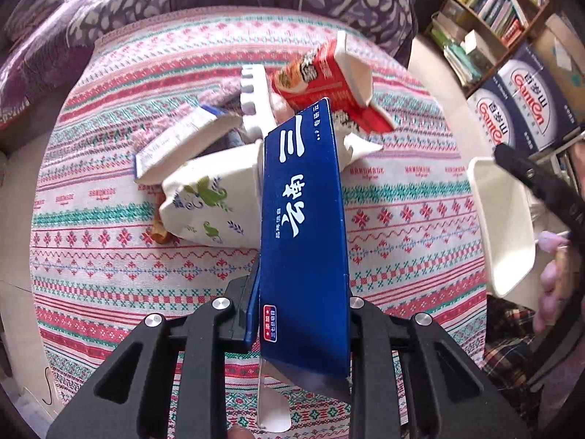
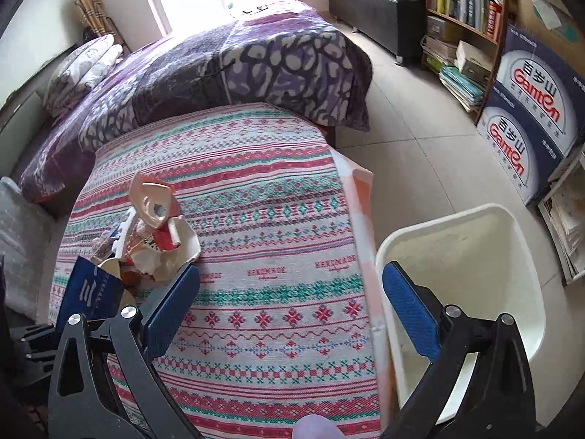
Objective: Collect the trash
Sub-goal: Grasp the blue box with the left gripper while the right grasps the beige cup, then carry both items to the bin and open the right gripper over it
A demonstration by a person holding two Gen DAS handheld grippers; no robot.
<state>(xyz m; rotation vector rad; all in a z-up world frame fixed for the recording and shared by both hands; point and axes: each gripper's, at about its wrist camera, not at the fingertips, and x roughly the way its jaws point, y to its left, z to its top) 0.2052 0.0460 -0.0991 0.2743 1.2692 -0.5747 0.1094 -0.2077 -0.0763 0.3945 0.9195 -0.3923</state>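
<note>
The left gripper [image 1: 299, 314], jaws pinching a flat blue cardboard box [image 1: 303, 226], must carry it to the white plastic bin [image 2: 471, 241] beyond the worktop's right edge, while the right gripper [image 2: 289, 314] hangs spread.

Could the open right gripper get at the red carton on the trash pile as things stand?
Probably yes: the right gripper is open and empty, and the red printed carton lies uncovered atop the pile, with only bare patterned tablecloth between them.
</note>
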